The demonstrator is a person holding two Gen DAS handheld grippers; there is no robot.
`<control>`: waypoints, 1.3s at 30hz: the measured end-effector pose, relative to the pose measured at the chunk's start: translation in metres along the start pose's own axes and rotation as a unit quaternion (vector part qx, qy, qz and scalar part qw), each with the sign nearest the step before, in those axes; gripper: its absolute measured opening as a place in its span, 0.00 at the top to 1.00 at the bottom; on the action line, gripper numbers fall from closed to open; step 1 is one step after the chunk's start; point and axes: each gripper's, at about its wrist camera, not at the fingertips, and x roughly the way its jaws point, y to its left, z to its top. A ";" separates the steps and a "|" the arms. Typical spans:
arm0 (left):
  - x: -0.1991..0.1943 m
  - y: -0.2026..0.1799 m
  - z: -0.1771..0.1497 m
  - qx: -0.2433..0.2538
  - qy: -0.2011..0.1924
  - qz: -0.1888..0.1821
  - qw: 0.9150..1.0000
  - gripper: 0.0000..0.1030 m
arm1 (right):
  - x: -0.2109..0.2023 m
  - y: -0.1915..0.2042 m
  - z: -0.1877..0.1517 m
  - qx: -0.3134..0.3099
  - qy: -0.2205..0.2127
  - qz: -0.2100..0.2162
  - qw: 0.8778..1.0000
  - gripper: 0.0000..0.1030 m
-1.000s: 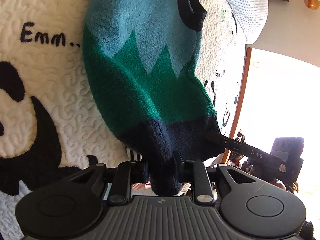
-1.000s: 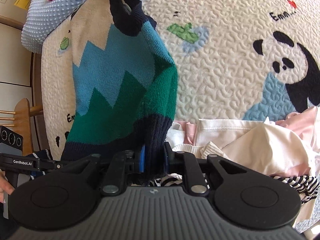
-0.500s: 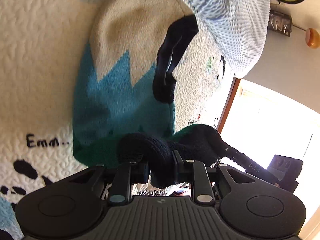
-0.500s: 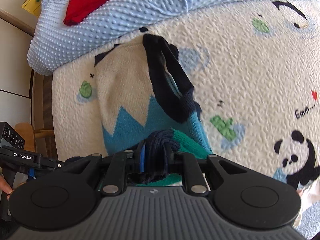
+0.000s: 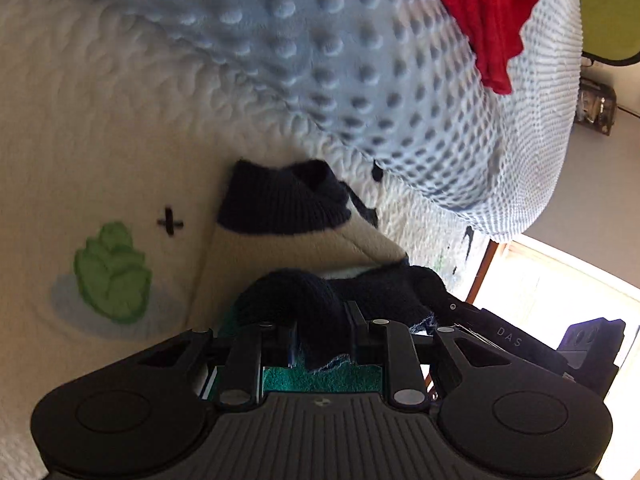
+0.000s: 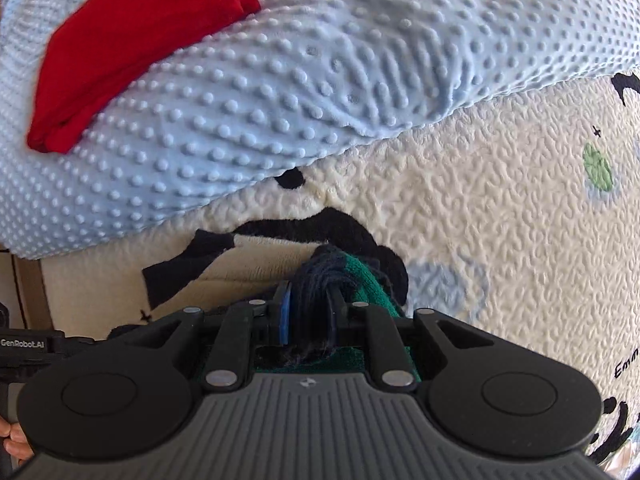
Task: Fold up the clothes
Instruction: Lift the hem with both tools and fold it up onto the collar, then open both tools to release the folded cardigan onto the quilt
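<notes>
A knit sweater vest (image 5: 304,248), cream at the top with navy trim and green lower down, lies on the panda-print quilt (image 5: 80,140). My left gripper (image 5: 322,320) is shut on its navy hem, held over the cream shoulder part near the navy armhole band (image 5: 280,204). My right gripper (image 6: 310,304) is shut on the navy and green hem (image 6: 332,276), close to the vest's navy neck band (image 6: 316,228). The hem sits folded up over the top of the vest. Most of the vest is hidden under the grippers.
A pale blue dotted blanket (image 6: 320,80) lies just beyond the vest, with a folded red garment (image 6: 136,40) on it, which also shows in the left wrist view (image 5: 488,20). The bed's wooden edge (image 5: 480,272) and bright floor lie at the right of the left wrist view.
Both grippers have carried the vest's hem forward over its body to the neck end. The blue and green zigzag front is now covered, and the blanket has come close.
</notes>
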 end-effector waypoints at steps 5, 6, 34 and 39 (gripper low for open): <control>0.022 0.009 0.026 -0.008 0.021 0.008 1.000 0.76 | 0.040 0.000 0.019 0.041 0.026 -0.022 0.999 0.82; 0.023 0.009 0.028 -0.012 0.023 0.008 1.000 0.76 | 0.044 0.001 0.022 0.050 0.026 -0.026 0.998 0.81; 0.043 -0.035 -0.011 0.463 -0.091 0.059 0.880 0.84 | 0.046 0.014 -0.025 0.032 -0.182 0.018 0.983 0.94; 0.055 -0.026 0.002 0.465 -0.088 0.072 0.878 0.96 | 0.068 -0.003 -0.013 0.159 -0.192 0.045 0.967 1.00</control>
